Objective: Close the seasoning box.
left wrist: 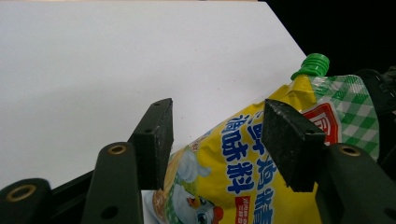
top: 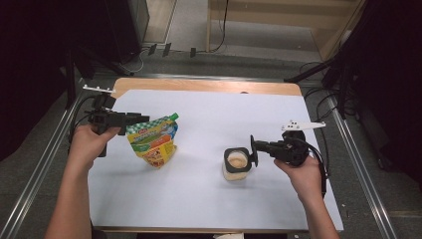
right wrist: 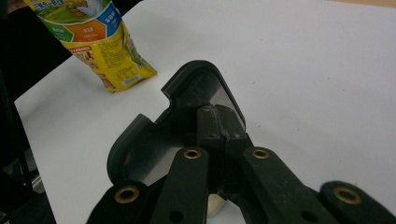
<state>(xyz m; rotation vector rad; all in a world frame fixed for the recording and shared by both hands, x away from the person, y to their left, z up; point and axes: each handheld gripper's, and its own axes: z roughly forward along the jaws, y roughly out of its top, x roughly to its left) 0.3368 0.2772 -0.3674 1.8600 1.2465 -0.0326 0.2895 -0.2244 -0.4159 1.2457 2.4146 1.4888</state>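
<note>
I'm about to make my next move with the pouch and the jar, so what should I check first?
1. Jar mouth uncovered: ok. Its tan contents are visible from above.
2. Right gripper hold on the black lid: ok. The fingers are shut on the lid's edge, and the lid stands beside the jar's rim.
3. Left gripper hold on the pouch: cannot tell. The pouch lies between the fingers, but it is unclear whether they are pressing on it.
4. Pouch opened: not ok. The green cap is on the spout.
5. Pouch apart from the jar: ok. Bare white table lies between them.
</note>
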